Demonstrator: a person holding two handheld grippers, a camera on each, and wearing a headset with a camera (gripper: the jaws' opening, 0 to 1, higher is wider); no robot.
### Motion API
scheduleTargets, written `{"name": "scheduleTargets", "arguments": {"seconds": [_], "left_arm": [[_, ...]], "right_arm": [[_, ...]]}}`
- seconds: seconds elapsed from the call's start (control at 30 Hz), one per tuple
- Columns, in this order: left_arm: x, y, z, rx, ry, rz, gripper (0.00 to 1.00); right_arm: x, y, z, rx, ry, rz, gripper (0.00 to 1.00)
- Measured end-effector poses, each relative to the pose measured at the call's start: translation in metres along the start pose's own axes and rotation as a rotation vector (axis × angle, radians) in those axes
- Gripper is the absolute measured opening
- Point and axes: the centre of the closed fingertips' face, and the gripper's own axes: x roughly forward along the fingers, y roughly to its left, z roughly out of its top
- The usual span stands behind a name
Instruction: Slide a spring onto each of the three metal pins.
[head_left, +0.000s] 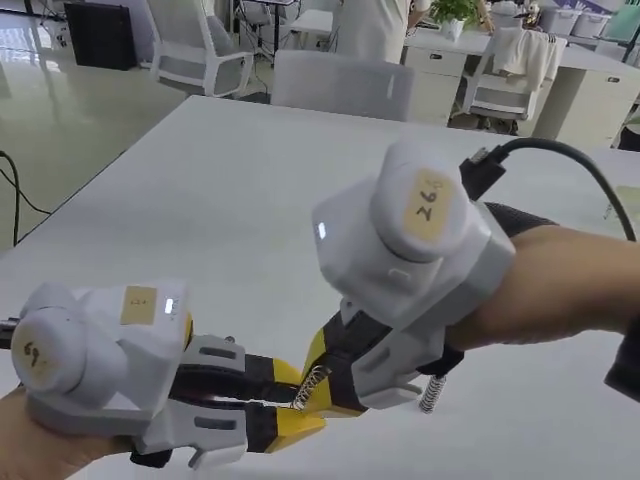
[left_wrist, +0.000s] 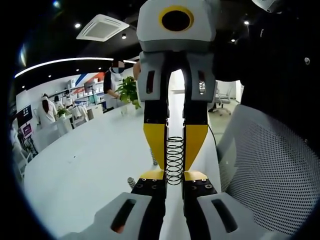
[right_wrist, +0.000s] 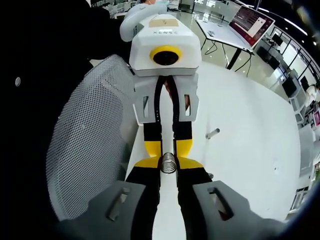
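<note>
Right now the spring sits pinched between my two grippers, tip to tip just above the table.

The right gripper has its yellow jaws closed against the spring's sides. The left gripper meets the spring's other end with its jaws drawn nearly together. Whether they clamp a pin hidden in the coils, I cannot tell. A bare pin lies on the table well apart, and a second spring stands just beside the right gripper. My worry is alignment. If I push with the two grippers off axis, the coils could snag or bow and the spring could pop free. It would probably roll off the near table edge. Squeezing harder would likely only kink it.
</note>
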Motion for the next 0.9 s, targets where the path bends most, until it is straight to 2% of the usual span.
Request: {"name": "scheduleTargets", "arguments": {"seconds": [0.17,0.27,0.63,0.9], "left_arm": [[-0.004,0.003,-0.003,-0.007,0.003,0.009,0.08],[-0.008,0.007,-0.008,-0.024,0.011,0.024,0.09],[-0.027,0.014,-0.026,-0.095,0.023,0.088,0.21],[-0.039,0.017,-0.034,-0.135,0.018,0.141,0.25]], "right_arm": [[0.003,-0.003,0.003,-0.009,0.008,0.004,0.13],[0.005,-0.006,0.007,-0.013,0.008,0.003,0.13],[0.010,-0.015,0.016,-0.037,0.013,0.011,0.13],[0.013,-0.023,0.016,-0.040,0.024,0.015,0.13]]}}
